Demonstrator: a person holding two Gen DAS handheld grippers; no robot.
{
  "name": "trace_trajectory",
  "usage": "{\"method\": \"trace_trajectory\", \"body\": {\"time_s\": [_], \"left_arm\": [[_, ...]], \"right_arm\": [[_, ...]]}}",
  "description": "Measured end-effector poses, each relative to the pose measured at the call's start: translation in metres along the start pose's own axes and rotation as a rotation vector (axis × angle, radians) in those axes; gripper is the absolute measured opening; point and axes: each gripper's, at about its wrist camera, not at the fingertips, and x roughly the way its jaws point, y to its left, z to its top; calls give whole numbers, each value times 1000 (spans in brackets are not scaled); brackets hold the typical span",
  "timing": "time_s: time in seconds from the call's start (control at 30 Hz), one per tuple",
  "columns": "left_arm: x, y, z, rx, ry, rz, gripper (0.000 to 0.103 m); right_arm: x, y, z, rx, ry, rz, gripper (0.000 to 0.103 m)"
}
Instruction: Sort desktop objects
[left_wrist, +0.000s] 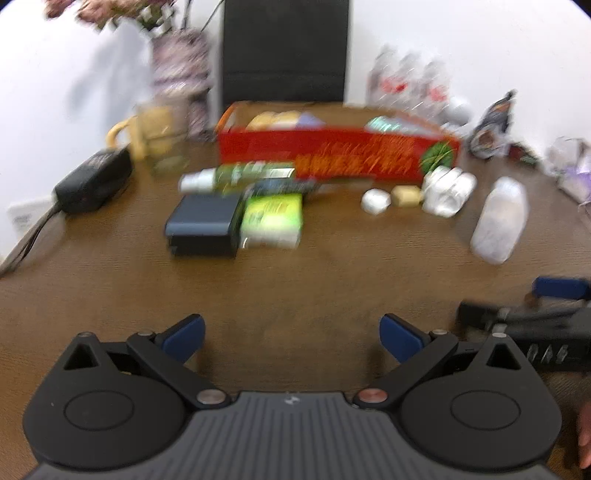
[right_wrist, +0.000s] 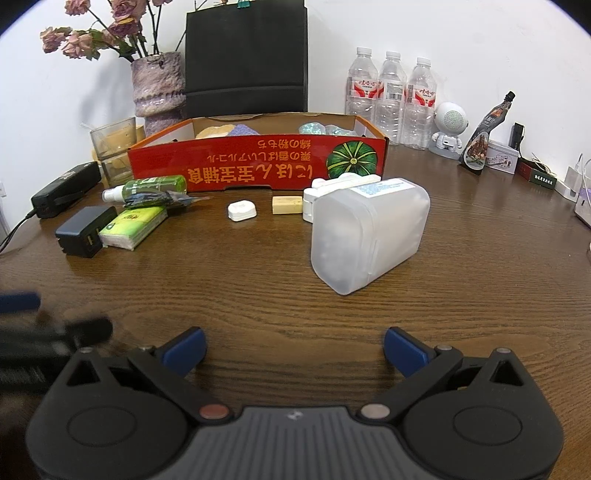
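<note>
Two grippers are hovering over the wooden table (right_wrist: 280, 291), left gripper (left_wrist: 291, 338) and right gripper (right_wrist: 294, 349) both spread wide, holding nothing. A frosted plastic jar (right_wrist: 369, 232) is lying tipped just in front of the red box (right_wrist: 255, 162). A tissue pack (right_wrist: 135, 227) and black charger (right_wrist: 83, 229) are sitting off its front-left corner.

My view of a home or small-office desk: a wood-grain table (right_wrist: 461, 295) pushed to a white wall (right_wrist: 461, 44), a black chair (right_wrist: 245, 55) behind it, dried roses in a vase (right_wrist: 159, 88), three water bottles (right_wrist: 391, 96), a robot-shaped speaker (right_wrist: 450, 125), chargers (right_wrist: 83, 230), tissues (right_wrist: 135, 227) and a red carton (right_wrist: 258, 162) of odds and ends
</note>
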Motion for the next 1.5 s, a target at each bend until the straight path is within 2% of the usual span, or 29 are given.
{"method": "trace_trajectory", "body": {"time_s": [0.07,0.1,0.17,0.2,0.27,0.33,0.43,0.53,0.63,0.7,0.73,0.77,0.83,0.9,1.03,1.17,1.3,1.4,1.5], "left_arm": [[-1,13,18,25,-75,56,103],[3,21,28,43,-94,78,103],[23,37,42,47,-58,82,101],[36,45,47,27,-30,85,96],[58,54,51,6,33,69,68],[69,61,51,-19,63,22,56],[62,70,48,-50,77,19,55],[44,77,34,-83,73,69,54],[28,79,22,-107,55,98,55],[24,81,18,-122,49,98,60],[26,82,18,-123,52,97,63],[30,83,18,-128,62,99,59],[33,79,19,-117,61,112,55],[34,75,19,-109,54,115,54],[25,74,29,-178,44,24,54],[16,45,66,-39,-28,-13,54],[35,24,134,6,-68,-89,54],[83,5,187,7,-59,-91,54],[139,-14,217,-16,24,-109,54]], "right_arm": [[0,2,3,-17,13,19,102],[0,5,6,-25,20,37,96],[-3,12,15,-35,16,118,81],[-4,17,21,-36,-2,159,79],[0,30,37,-55,-38,192,79],[8,43,54,-78,-67,210,79],[35,63,81,-77,-35,251,79],[62,85,100,-61,16,318,80],[91,111,105,-71,57,282,76],[100,125,100,-125,38,201,55],[97,127,95,-147,27,186,53],[93,127,90,-163,21,179,49],[78,116,79,-174,27,202,48],[60,100,66,-180,27,203,47],[23,65,62,-137,5,199,43],[-3,30,89,-90,-94,156,43],[6,0,145,-78,-191,104,43],[53,-13,204,-42,-151,128,43],[120,-18,257,-32,-41,156,44]]}}
